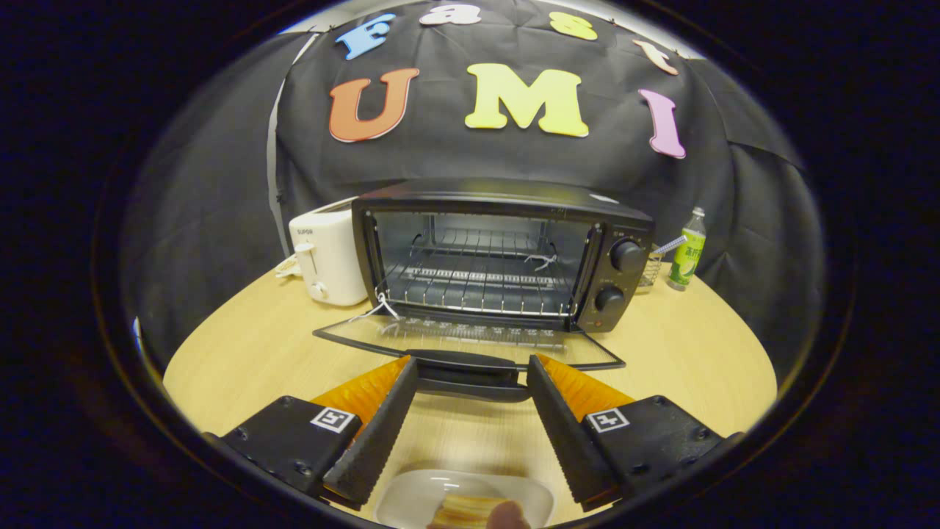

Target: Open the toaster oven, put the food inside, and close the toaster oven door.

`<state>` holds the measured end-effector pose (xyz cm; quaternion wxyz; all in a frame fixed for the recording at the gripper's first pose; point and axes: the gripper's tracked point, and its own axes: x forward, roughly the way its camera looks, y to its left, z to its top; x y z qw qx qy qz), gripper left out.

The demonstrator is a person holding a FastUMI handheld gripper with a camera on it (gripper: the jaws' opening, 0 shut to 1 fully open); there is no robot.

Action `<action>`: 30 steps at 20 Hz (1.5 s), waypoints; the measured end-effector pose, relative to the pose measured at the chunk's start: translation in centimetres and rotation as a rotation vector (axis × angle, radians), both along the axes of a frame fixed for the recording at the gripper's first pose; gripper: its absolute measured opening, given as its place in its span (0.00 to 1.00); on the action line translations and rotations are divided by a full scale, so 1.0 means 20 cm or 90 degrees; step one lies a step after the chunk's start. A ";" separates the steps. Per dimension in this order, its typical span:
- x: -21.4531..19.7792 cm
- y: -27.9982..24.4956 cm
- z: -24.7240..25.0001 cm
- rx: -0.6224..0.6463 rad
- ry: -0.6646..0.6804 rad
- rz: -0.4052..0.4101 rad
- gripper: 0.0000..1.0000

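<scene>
1. Gripper [470, 386]: jaws spread wide, nothing held, fingers apart over the table [698, 353].
2. Oven [499, 253]: centre of table, beyond the fingers, door [470, 342] dropped fully open and lying flat toward the gripper.
3. Door handle [466, 367]: just ahead of the fingertips, spanning the gap between them, not gripped.
4. Rack [477, 283]: bare wire inside the open cavity.
5. Food [470, 510]: brownish piece on a white plate [411, 499], low between the fingers, nearer than the door; partly cut off, kind unclear.
6. Toaster [327, 257]: white, touching or just beside the oven's left side.
7. Bottle [687, 250]: green, upright, right of the oven, near a small glass [650, 268].
</scene>
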<state>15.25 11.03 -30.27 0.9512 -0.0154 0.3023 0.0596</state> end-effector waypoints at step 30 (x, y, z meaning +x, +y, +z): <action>-0.74 -0.10 0.01 0.047 0.084 -0.028 1.00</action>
